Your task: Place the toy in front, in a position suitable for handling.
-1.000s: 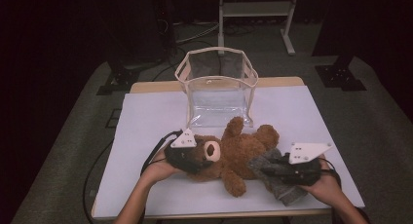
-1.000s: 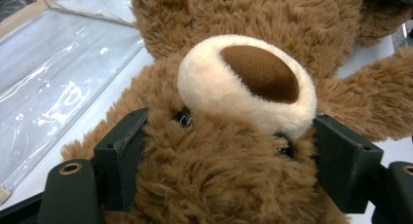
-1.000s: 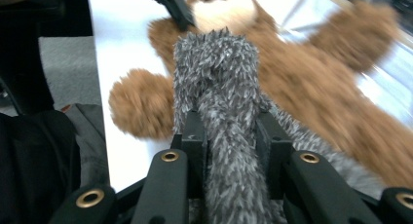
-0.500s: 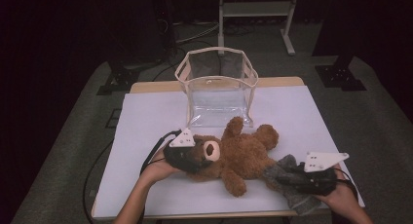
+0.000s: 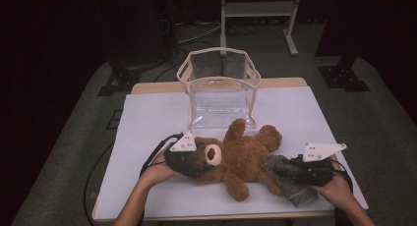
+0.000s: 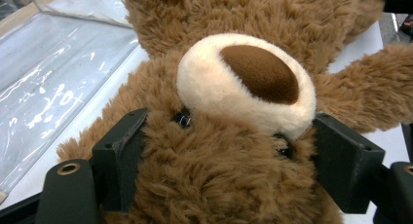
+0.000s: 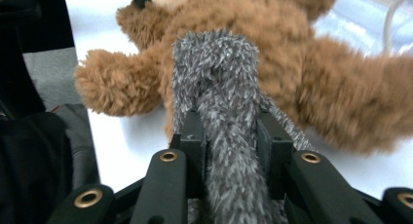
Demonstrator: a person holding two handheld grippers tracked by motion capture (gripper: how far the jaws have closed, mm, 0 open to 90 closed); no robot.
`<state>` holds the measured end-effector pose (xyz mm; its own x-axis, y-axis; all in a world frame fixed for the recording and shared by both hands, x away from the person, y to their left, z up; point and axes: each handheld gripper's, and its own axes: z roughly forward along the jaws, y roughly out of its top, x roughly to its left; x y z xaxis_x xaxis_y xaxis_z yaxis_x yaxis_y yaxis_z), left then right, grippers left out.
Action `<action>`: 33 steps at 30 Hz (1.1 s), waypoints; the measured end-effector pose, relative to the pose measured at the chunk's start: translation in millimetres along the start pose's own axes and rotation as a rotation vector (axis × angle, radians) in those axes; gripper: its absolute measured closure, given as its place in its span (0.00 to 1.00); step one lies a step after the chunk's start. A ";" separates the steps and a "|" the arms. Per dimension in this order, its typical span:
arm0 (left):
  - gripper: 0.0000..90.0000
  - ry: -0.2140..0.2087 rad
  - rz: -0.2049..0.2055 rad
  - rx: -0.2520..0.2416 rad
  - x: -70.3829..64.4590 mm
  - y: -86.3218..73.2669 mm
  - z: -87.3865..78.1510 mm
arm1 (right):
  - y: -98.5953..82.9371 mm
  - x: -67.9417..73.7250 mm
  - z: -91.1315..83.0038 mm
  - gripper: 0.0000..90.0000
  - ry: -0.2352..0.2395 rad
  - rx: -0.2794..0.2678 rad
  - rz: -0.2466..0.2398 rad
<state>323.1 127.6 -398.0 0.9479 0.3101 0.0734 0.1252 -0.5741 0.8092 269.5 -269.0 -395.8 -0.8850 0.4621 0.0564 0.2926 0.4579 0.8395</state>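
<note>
A brown teddy bear [image 5: 246,157] lies on its back on the white table [image 5: 147,118], head toward the left. My left gripper [image 5: 204,162] is shut on the bear's head [image 6: 243,87], one jaw pressing into the fur on each side of the face, as the left gripper view [image 6: 234,156] shows. My right gripper [image 5: 278,171] is shut on a grey fuzzy sock [image 5: 295,189]. In the right gripper view the sock [image 7: 214,73] runs from between the jaws [image 7: 229,136] to the bear's lower body [image 7: 292,48]. Whether a leg is inside it is hidden.
A clear plastic bag [image 5: 219,88] with a stiff open rim stands upright just behind the bear. The table's front edge [image 5: 196,217] is close to both hands, and its right edge is near the right hand. A metal stand [image 5: 255,10] is on the floor behind.
My right gripper has moved to the right, toward the table's right edge, drawing the grey sock with it. The left gripper and the bear's head have stayed put.
</note>
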 end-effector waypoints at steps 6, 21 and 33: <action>0.24 -0.002 0.012 0.002 -1.8 1.1 0.4 | -25.5 0.1 -19.6 0.77 -0.003 0.005 0.065; 0.17 -0.016 0.028 -0.011 -4.0 4.5 -6.8 | 26.9 -16.1 27.5 0.77 0.062 0.016 -0.016; 0.30 -0.086 0.086 -0.009 -17.6 18.4 0.8 | 24.5 4.2 12.1 0.77 0.068 0.019 -0.054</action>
<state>309.0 111.0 -384.9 0.9768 0.1932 0.0925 0.0400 -0.5886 0.8074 277.3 -246.6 -381.5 -0.9221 0.3839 0.0489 0.2504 0.4953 0.8318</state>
